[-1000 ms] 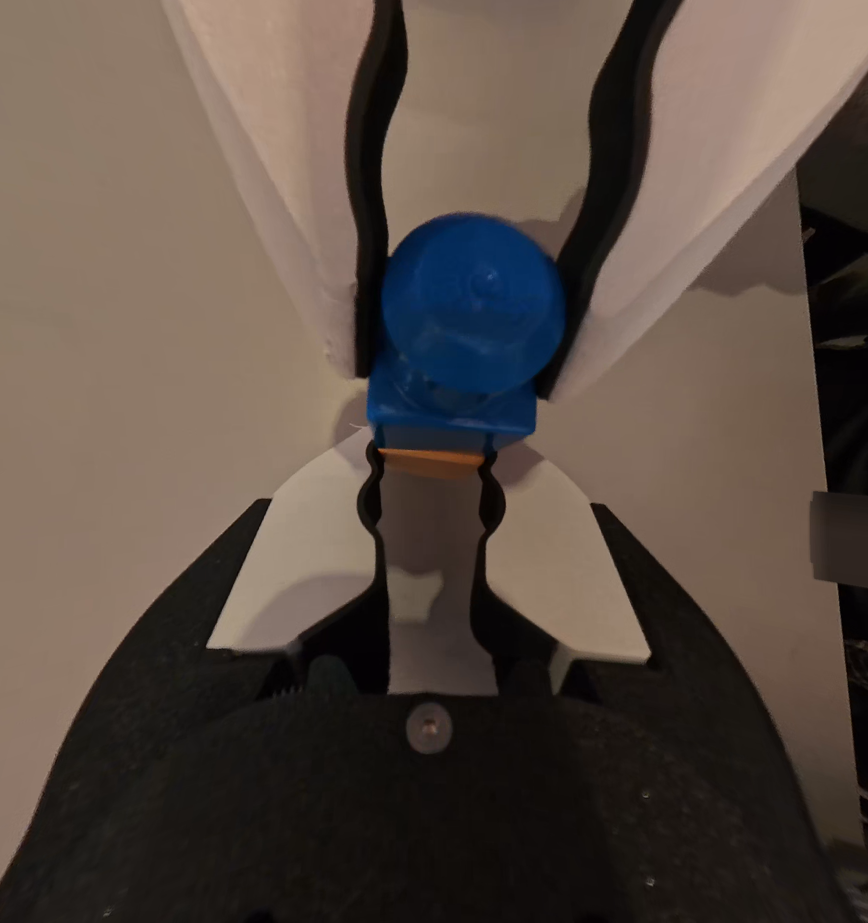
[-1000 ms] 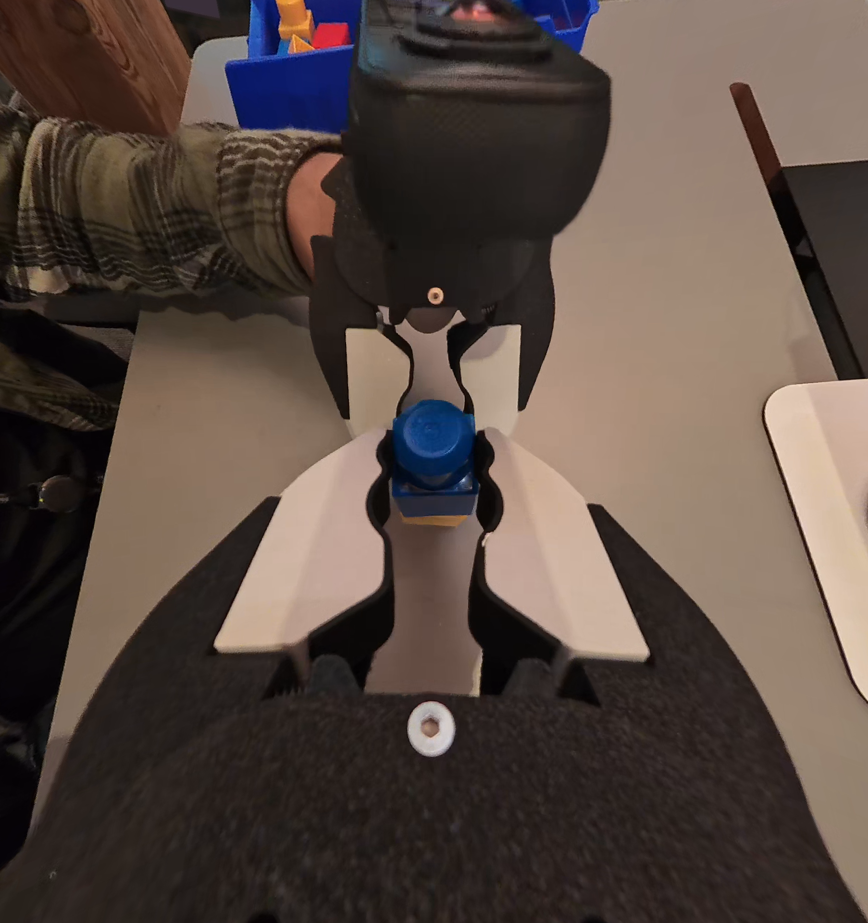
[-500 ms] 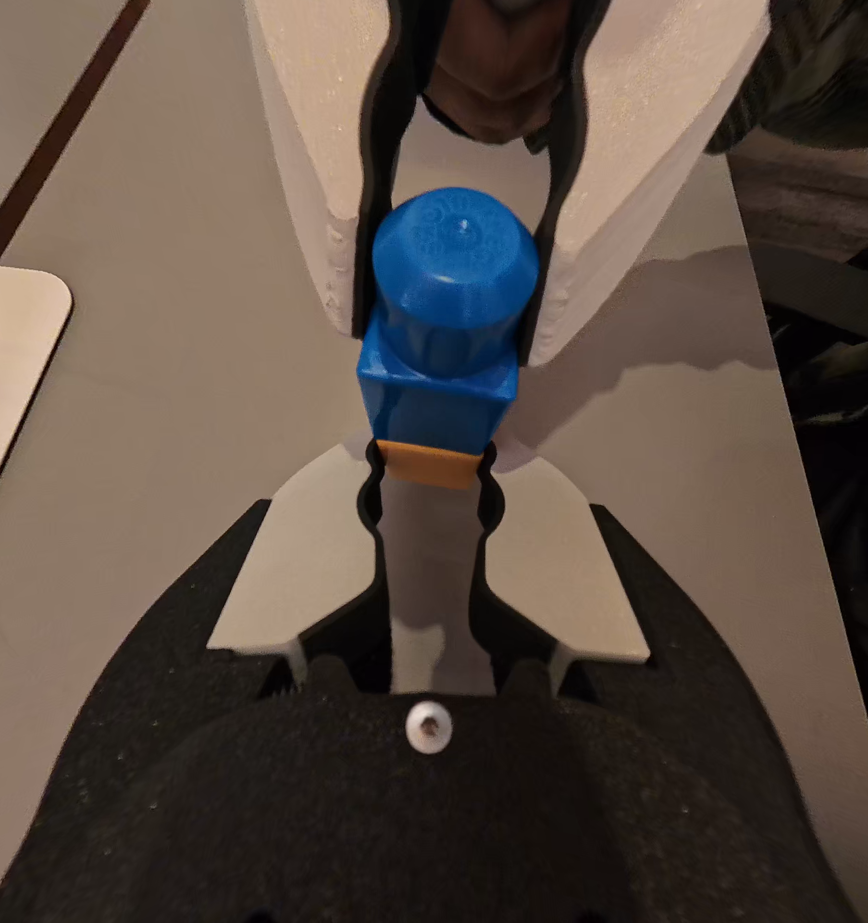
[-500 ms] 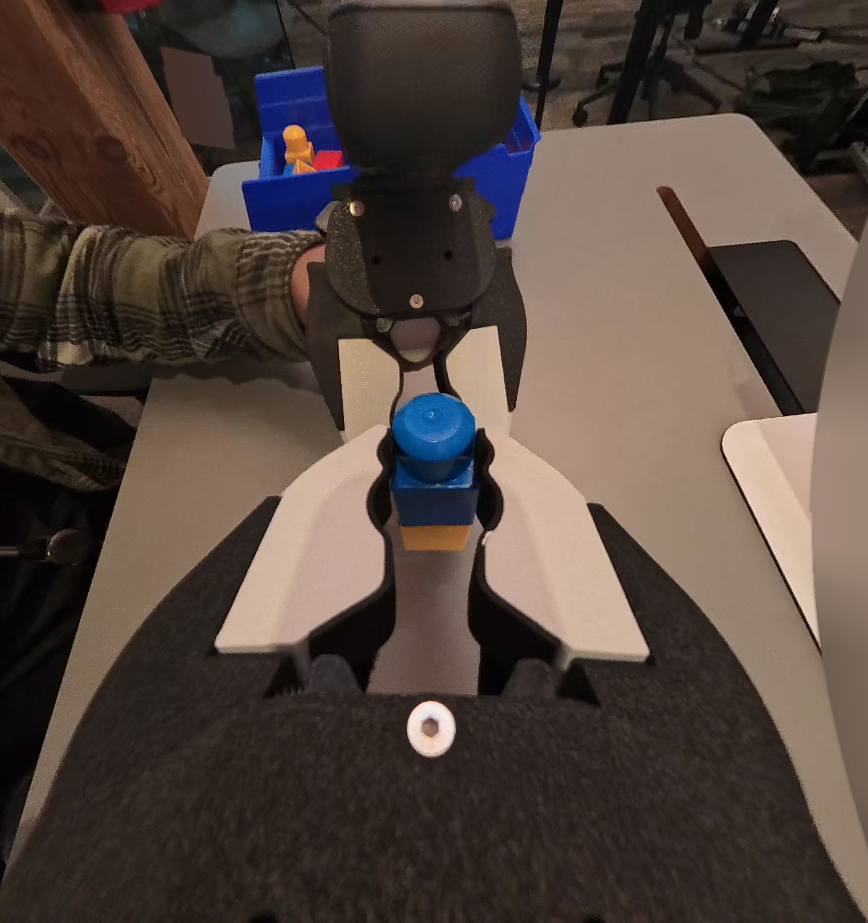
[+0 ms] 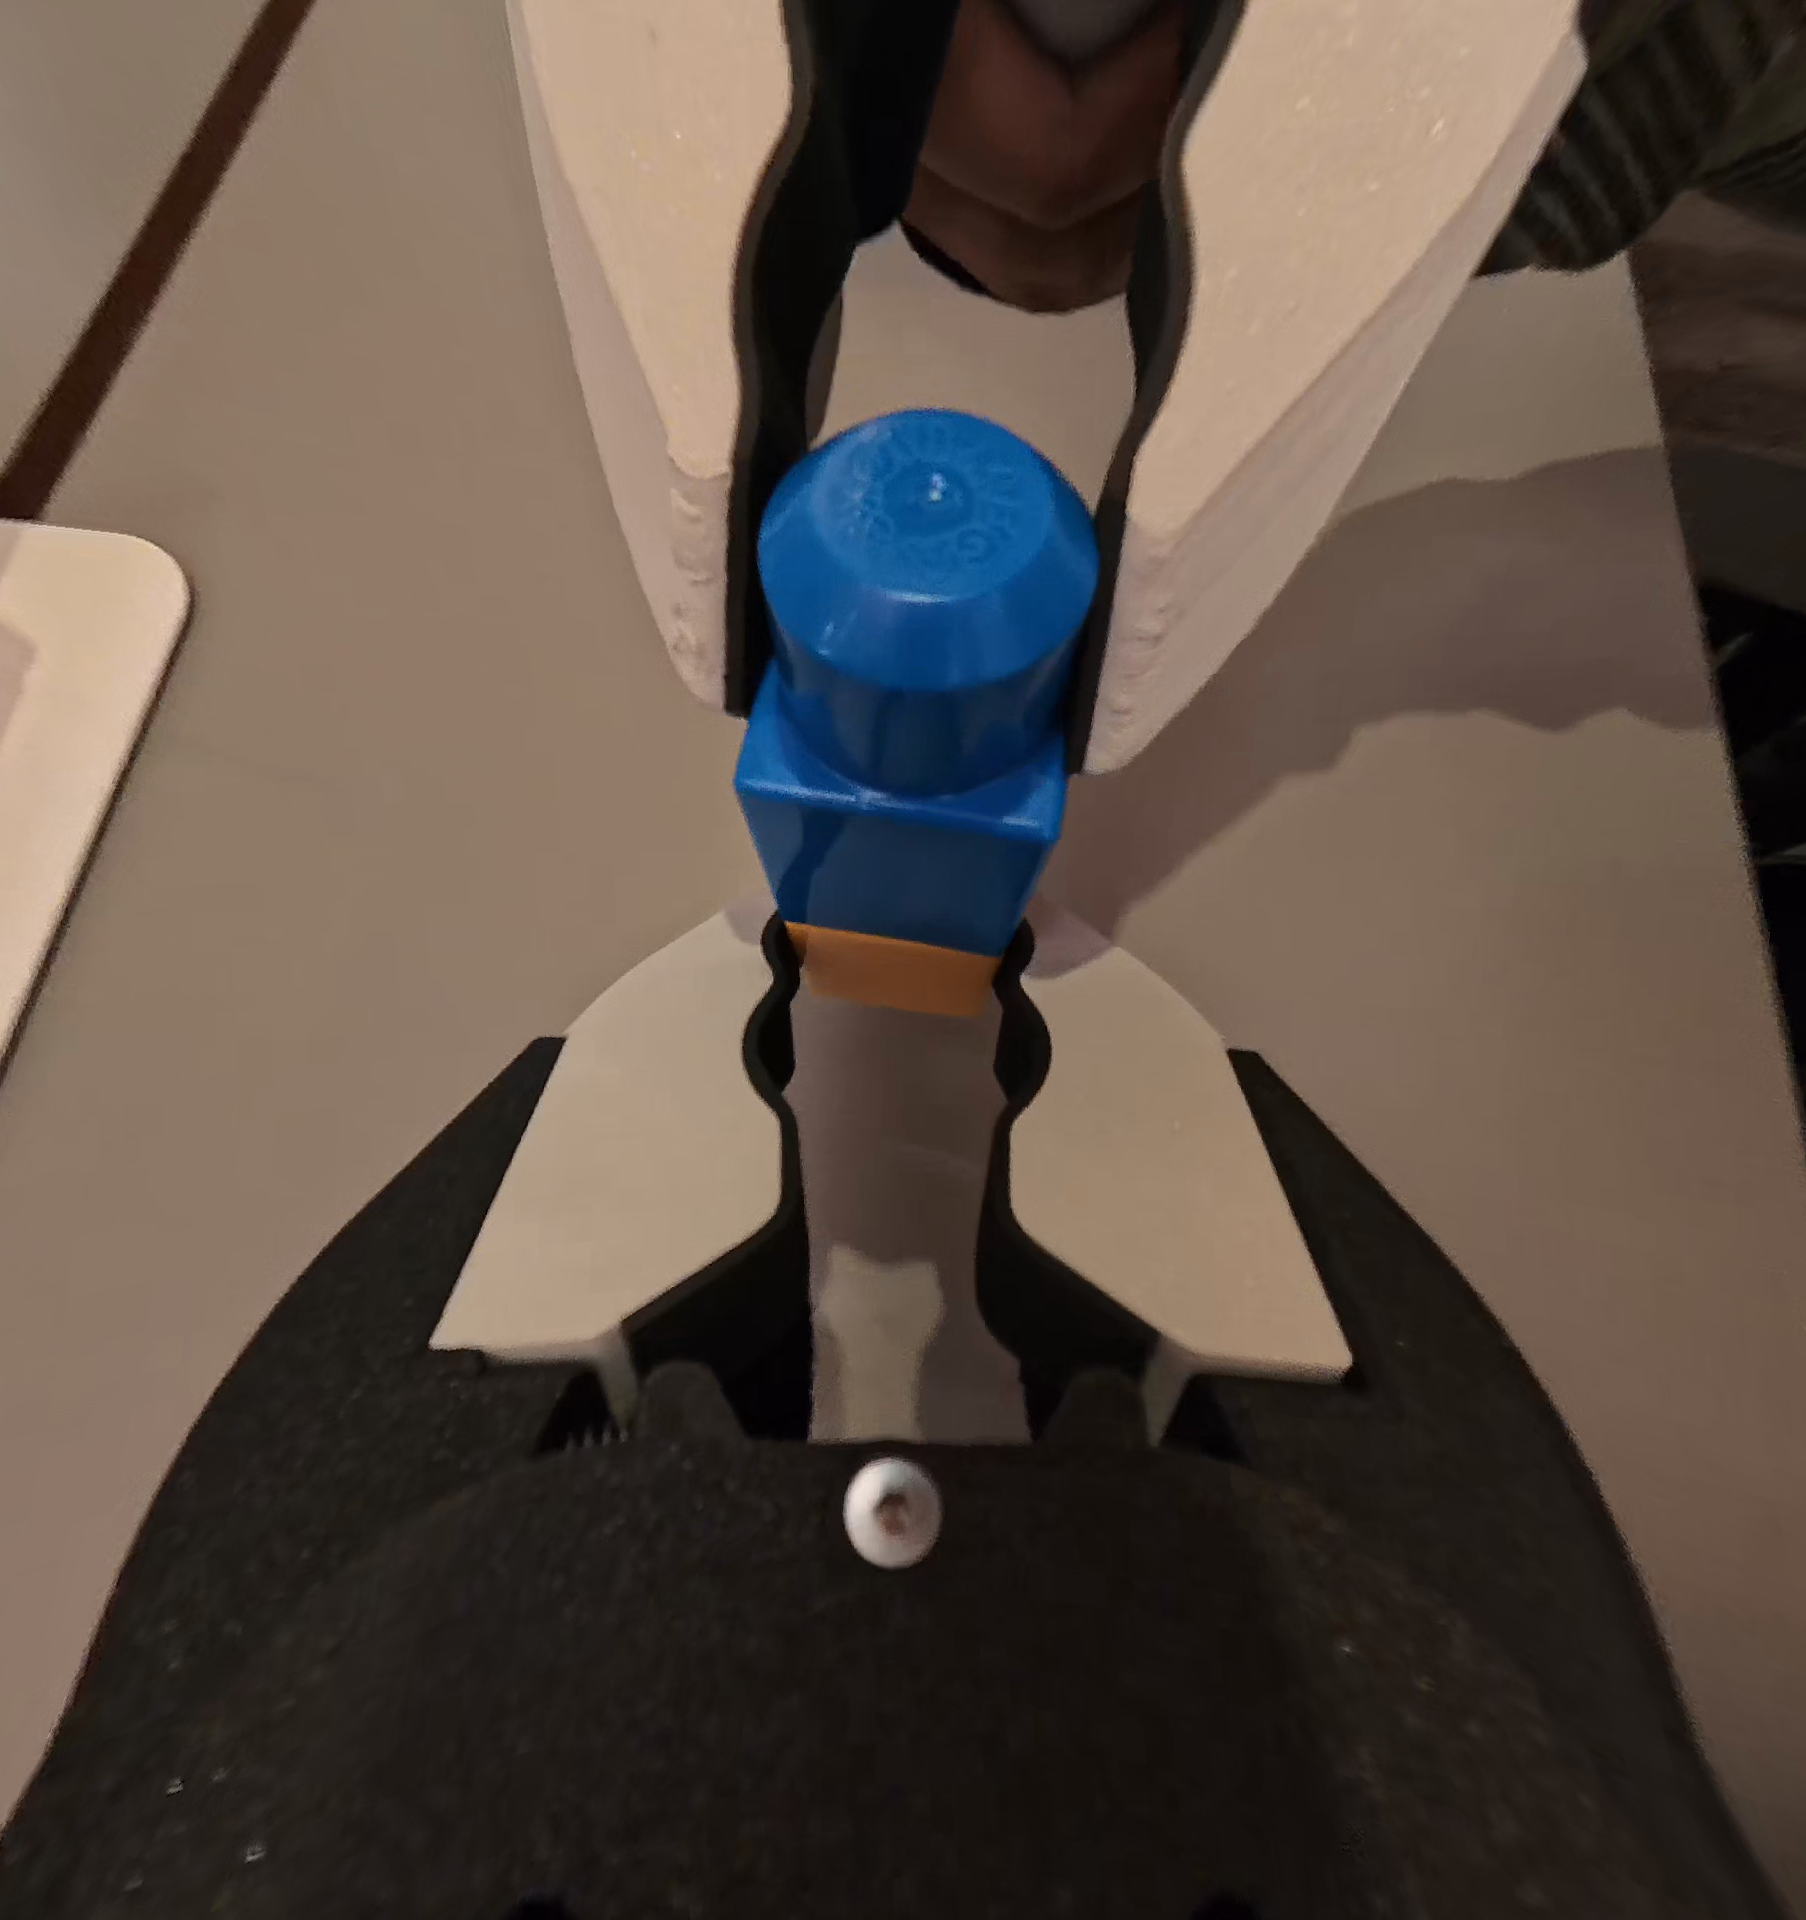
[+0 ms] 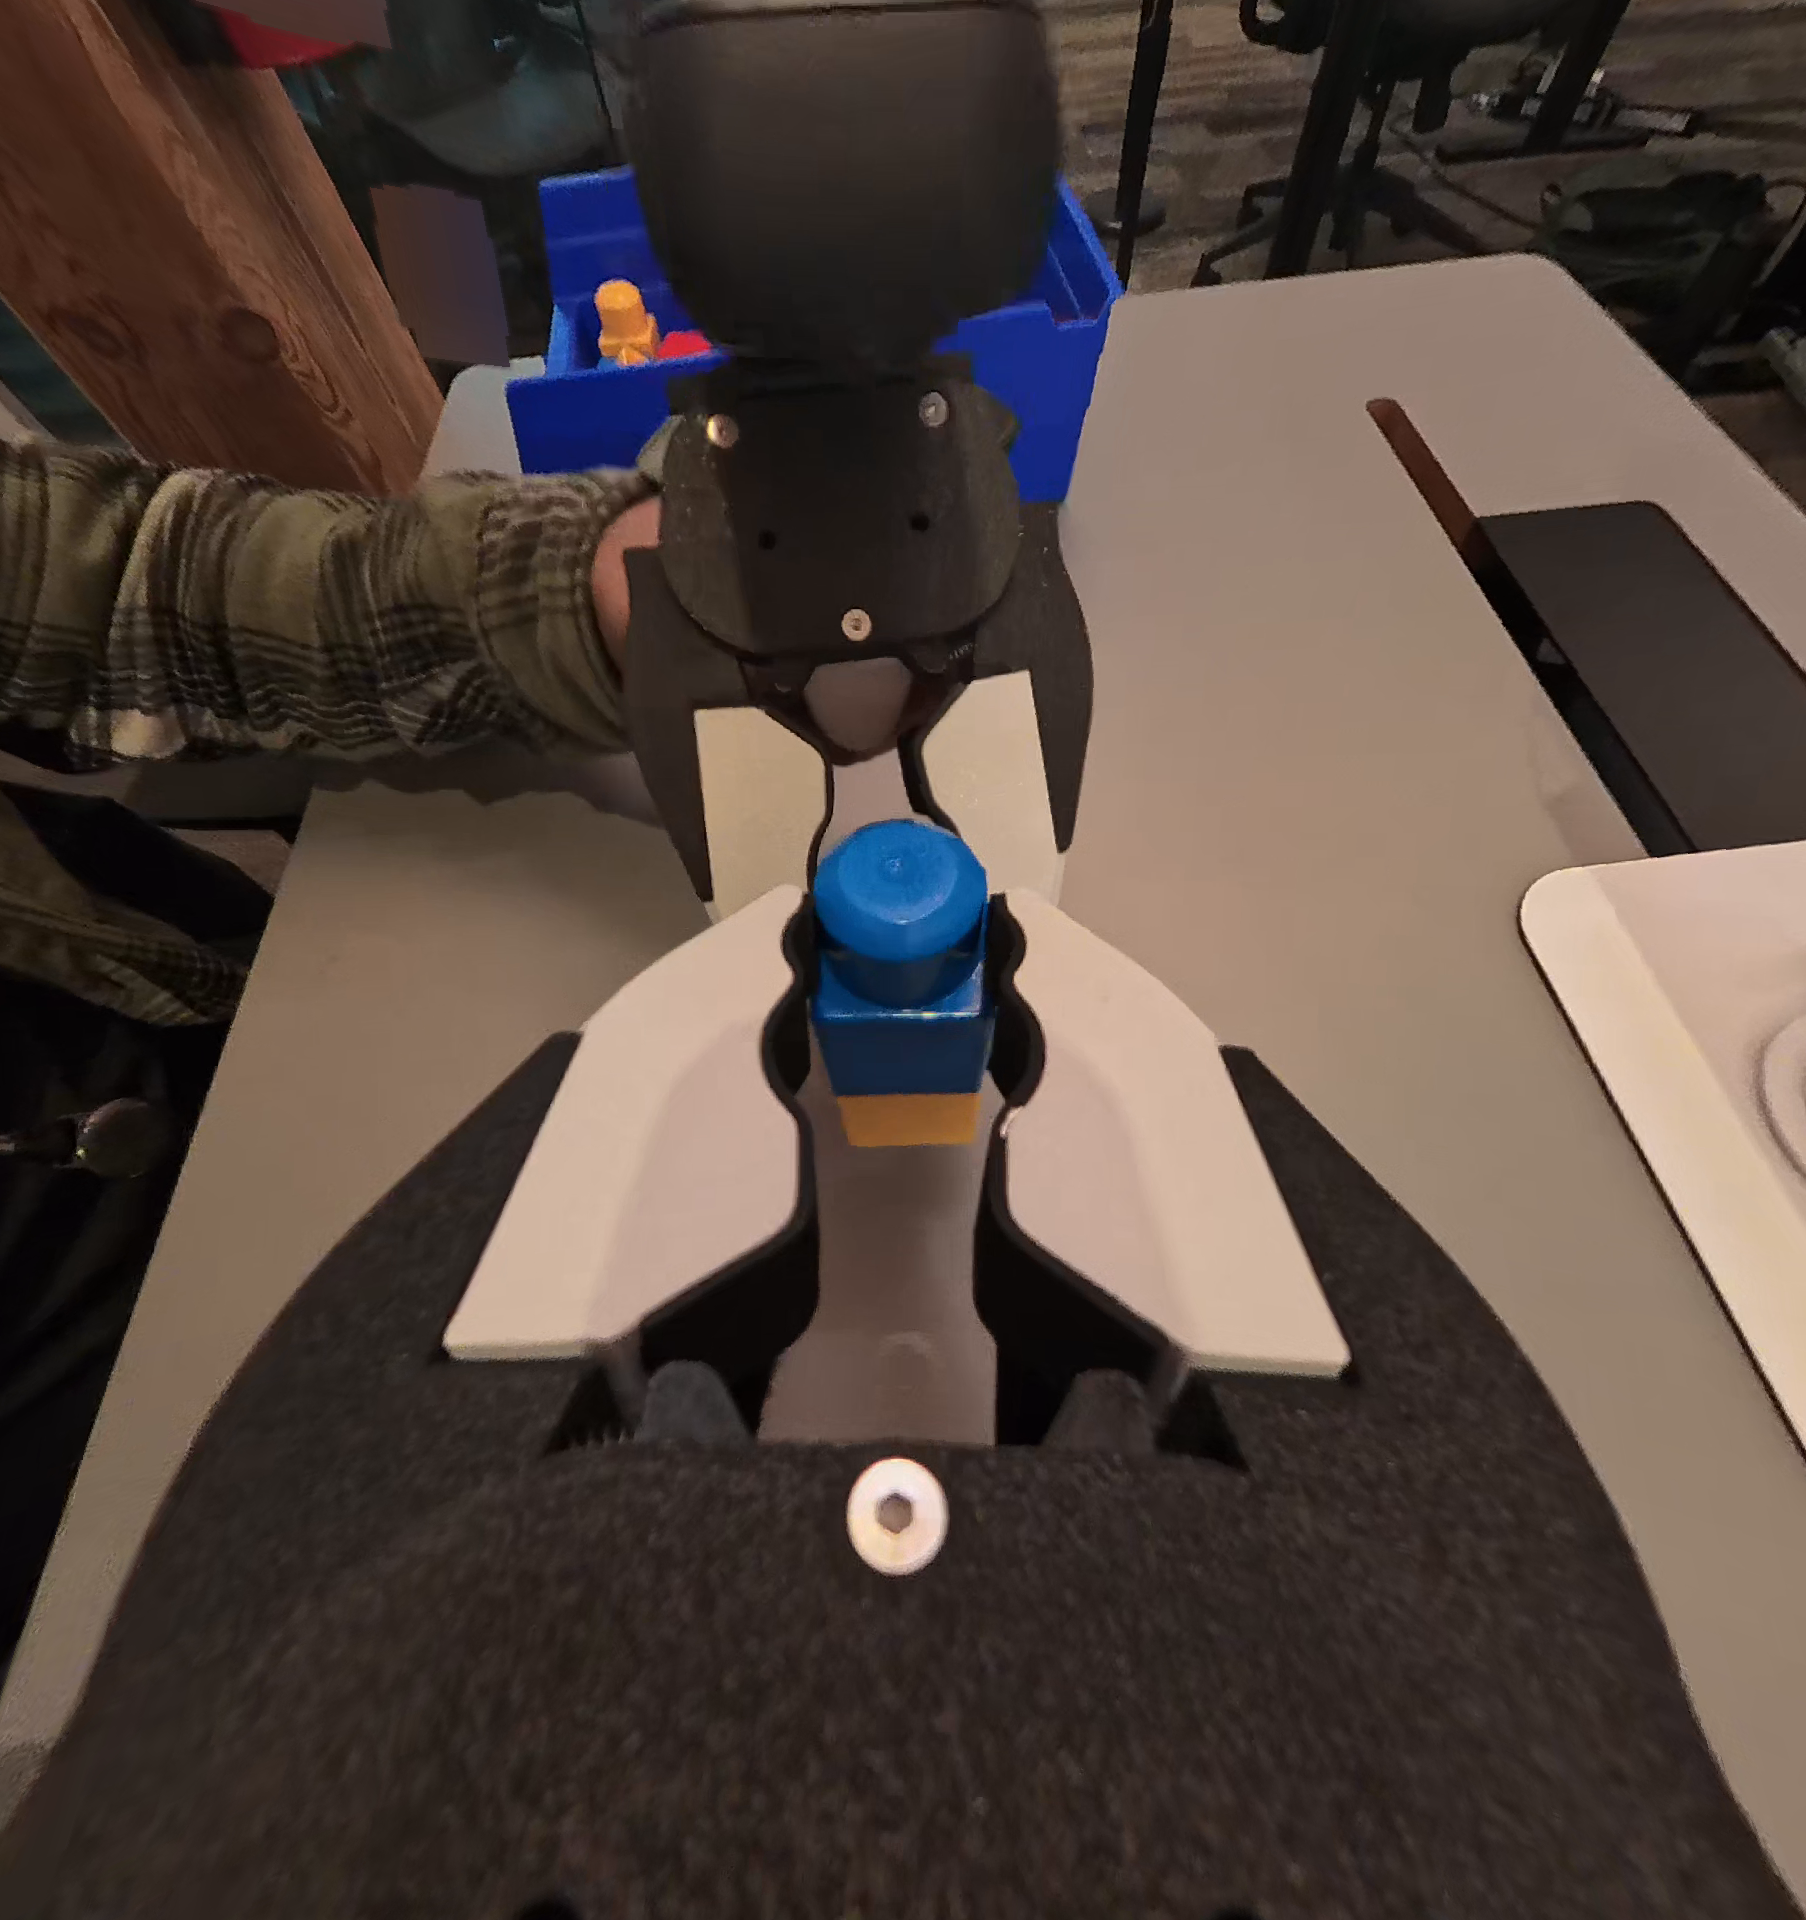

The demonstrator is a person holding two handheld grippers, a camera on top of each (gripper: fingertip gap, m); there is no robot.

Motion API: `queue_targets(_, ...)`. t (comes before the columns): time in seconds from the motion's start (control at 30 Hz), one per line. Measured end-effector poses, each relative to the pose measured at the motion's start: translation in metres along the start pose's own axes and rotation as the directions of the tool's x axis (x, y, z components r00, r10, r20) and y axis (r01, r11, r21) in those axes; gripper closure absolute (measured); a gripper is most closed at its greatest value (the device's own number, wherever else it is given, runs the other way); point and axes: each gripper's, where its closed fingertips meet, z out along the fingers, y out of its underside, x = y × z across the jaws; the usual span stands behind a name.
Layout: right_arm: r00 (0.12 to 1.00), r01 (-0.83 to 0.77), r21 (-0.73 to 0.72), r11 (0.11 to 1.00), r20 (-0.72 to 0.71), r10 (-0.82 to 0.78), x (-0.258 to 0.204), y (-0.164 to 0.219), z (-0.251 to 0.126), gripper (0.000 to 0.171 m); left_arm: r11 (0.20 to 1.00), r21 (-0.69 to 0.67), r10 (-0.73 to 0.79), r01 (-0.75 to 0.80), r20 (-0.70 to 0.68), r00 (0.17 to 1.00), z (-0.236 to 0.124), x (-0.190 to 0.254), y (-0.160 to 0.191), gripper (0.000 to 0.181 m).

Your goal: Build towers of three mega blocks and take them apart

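A: What is being shown in the two views?

B: A small stack of blocks is being held above a pale bench [image 6: 1294, 644] between two hand-held grippers facing each other. A blue block [image 5: 904, 831] is being seen on top, with its round stud pointing up, and an orange block [image 5: 894, 977] is pressed on underneath it. A third block cannot be seen.

A: Where is the stack being held relative to the jaws?

B: In the left wrist view, the orange block is being pinched at the very tips of the left gripper [image 5: 894, 961], whose jaws are closed narrowly on it. In the right wrist view, the blue block [image 6: 899, 1023] is being squeezed near the tips of the right gripper [image 6: 899, 997], narrowed onto its sides, with the orange block [image 6: 907, 1122] hanging just below them.

A: Why is it being gripped from both sides?

B: Each block is probably being given its own grip so that the two can be pulled apart, or pressed together; which one cannot be told.

A: What else is being seen?

B: A plaid sleeve [image 6: 255, 613] is being seen behind the left gripper, a blue bin [image 6: 1024, 353] holding more blocks at the far edge, and a white tray [image 6: 1605, 997] to the right.
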Motion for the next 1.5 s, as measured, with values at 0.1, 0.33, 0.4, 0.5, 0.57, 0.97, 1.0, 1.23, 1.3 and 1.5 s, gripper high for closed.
queue_targets(0.1, 1.000, 0.016, -0.020, 1.000, 0.004, -0.016, -0.002, 0.002, 0.004, 0.140, 1.000, -0.028, -0.008, 0.007, -0.018, 1.000, 0.002, 0.002, 0.004, 0.146)
queue_targets(0.33, 0.999, 0.048, -0.008, 0.999, 0.005, -0.048, -0.005, -0.003, 0.005, 0.127, 1.000, -0.003, -0.019, 0.019, -0.033, 0.999, -0.004, 0.004, 0.000, 0.146)
queue_targets(0.4, 0.998, 0.057, 0.009, 0.998, -0.007, -0.056, -0.005, -0.005, 0.005, 0.118, 1.000, 0.003, -0.022, 0.022, -0.035, 0.999, -0.006, 0.004, 0.000, 0.146)
queue_targets(0.5, 0.998, 0.058, 0.040, 0.998, -0.020, -0.057, -0.004, -0.007, -0.001, 0.116, 1.000, 0.014, -0.021, 0.022, -0.036, 0.999, -0.008, 0.004, -0.002, 0.146)
queue_targets(0.57, 0.999, 0.046, 0.050, 0.998, -0.024, -0.045, -0.004, -0.003, -0.003, 0.116, 1.000, 0.020, -0.024, 0.025, -0.037, 0.999, -0.010, 0.004, -0.003, 0.146)
queue_targets(0.97, 1.000, -0.025, 0.137, 0.990, -0.015, 0.027, -0.003, 0.001, 0.002, 0.110, 1.000, 0.023, -0.021, 0.022, -0.044, 0.999, -0.007, 0.008, -0.006, 0.145)
queue_targets(1.0, 0.999, -0.027, 0.141, 0.990, -0.015, 0.030, -0.003, 0.002, 0.002, 0.110, 0.999, 0.024, -0.021, 0.022, -0.044, 0.999, -0.008, 0.008, -0.006, 0.145)
queue_targets(1.23, 0.998, -0.049, 0.179, 0.983, -0.020, 0.054, -0.001, 0.009, 0.000, 0.114, 0.998, 0.054, -0.026, 0.028, -0.045, 0.999, -0.014, 0.007, -0.010, 0.145)
queue_targets(1.3, 0.998, -0.058, 0.189, 0.980, -0.021, 0.063, -0.001, 0.013, -0.001, 0.115, 0.998, 0.060, -0.026, 0.028, -0.044, 0.999, -0.016, 0.007, -0.010, 0.146)
queue_targets(1.5, 0.996, -0.079, 0.204, 0.976, -0.012, 0.083, -0.002, 0.022, 0.001, 0.121, 0.997, 0.070, -0.024, 0.027, -0.049, 0.999, -0.017, 0.008, -0.013, 0.146)
